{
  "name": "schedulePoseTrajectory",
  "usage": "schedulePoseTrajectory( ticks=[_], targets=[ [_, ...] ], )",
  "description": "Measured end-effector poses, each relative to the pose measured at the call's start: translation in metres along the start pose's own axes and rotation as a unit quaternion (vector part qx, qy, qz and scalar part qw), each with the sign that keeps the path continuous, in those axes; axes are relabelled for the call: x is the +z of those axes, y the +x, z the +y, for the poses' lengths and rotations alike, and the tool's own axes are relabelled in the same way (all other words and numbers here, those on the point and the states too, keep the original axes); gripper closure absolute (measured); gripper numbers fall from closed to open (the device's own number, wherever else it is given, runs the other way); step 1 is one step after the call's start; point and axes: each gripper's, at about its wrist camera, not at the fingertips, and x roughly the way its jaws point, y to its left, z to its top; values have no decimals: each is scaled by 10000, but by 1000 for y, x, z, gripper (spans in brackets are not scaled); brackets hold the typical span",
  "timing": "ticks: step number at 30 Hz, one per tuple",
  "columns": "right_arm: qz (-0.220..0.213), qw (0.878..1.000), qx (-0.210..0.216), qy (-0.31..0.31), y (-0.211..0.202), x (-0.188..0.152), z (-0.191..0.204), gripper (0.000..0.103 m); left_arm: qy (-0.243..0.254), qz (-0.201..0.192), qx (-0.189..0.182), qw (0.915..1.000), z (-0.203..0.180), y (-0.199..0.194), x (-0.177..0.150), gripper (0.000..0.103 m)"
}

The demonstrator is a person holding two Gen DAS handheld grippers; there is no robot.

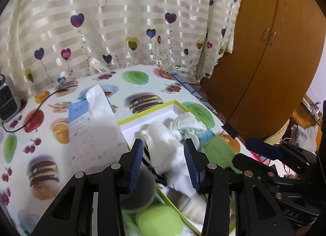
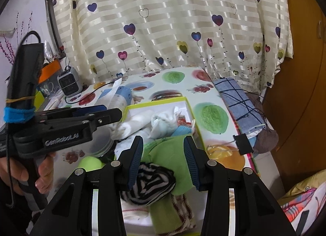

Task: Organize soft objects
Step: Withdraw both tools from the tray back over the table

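here's the desk [image 2: 216, 101] in its fruit-and-burger print, and on it the shallow box [image 1: 146, 114] with the lime rim, already heaped with soft things. the left gripper [image 1: 163, 162] is over the box's near end, its jaws parted to a middling gap with a white sock [image 1: 167, 150] running up between them, long axis pointing away from the camera toward the far corner of the box; the pads stand just off the cloth on both sides, so i read that sock as loose, not pinched. the right gripper [image 2: 163, 160] hangs over the near pile, jaws parted a bit wider, nothing clamped; a black-and-white striped roll [image 2: 150, 185] lies just below and between them, its length roughly across the gap, on top of a green cloth [image 2: 173, 154]. so the right hand is plainly the nearer one to that roll, and a short drop should put the pads on either side of it. smaller bits now: a tennis ball [image 2: 90, 163] sits left of the roll, outside the box by the look of it. the near end of the white sock is blurred, the tangle of pale socks deeper in can't be counted, and whatever lies under the green cloth is hidden.
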Motion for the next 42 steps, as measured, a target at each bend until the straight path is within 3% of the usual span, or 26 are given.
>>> schedulePoseTrajectory(
  ticks=[17, 25, 42],
  targets=[
    [20, 9994, 288, -178, -34, -30, 30, 60, -71, -360, 352, 9987, -17, -72, -54, 63],
    [184, 9988, 306, -332, -42, -48, 45, 60, -45, -364, 667, 9971, -21, -88, -78, 63],
    [211, 9976, 279, -595, -63, -65, 68, 60, -197, -325, 824, 9959, -24, -113, -109, 63]
  ],
)
